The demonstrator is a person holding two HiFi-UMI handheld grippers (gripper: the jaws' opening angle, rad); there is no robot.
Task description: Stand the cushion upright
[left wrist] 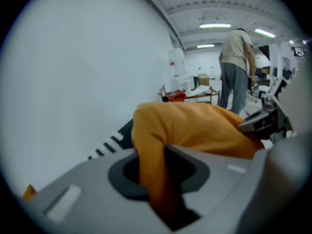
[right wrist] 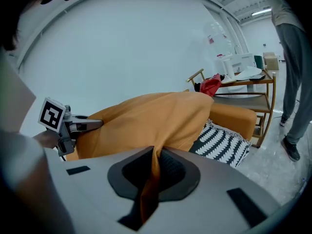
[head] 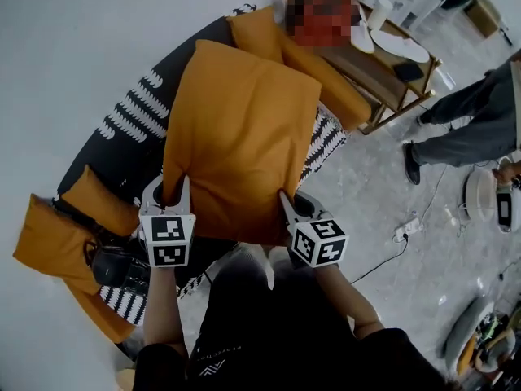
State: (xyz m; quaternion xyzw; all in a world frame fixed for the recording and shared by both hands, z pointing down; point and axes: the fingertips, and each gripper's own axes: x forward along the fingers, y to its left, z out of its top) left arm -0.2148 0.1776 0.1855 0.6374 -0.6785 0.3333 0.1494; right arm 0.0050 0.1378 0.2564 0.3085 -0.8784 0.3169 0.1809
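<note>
L gripper & R gripper each pinch a near corner of the orange cushion, jaws clamped on the fabric. Cushion's held up btwn them, over the dark sofa by the white wall.

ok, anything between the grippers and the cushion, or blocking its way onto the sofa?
No. The left gripper and right gripper are both shut on the cushion at its near edge. Nothing visible blocks the sofa, but the cushion hides the seat below it.
</note>
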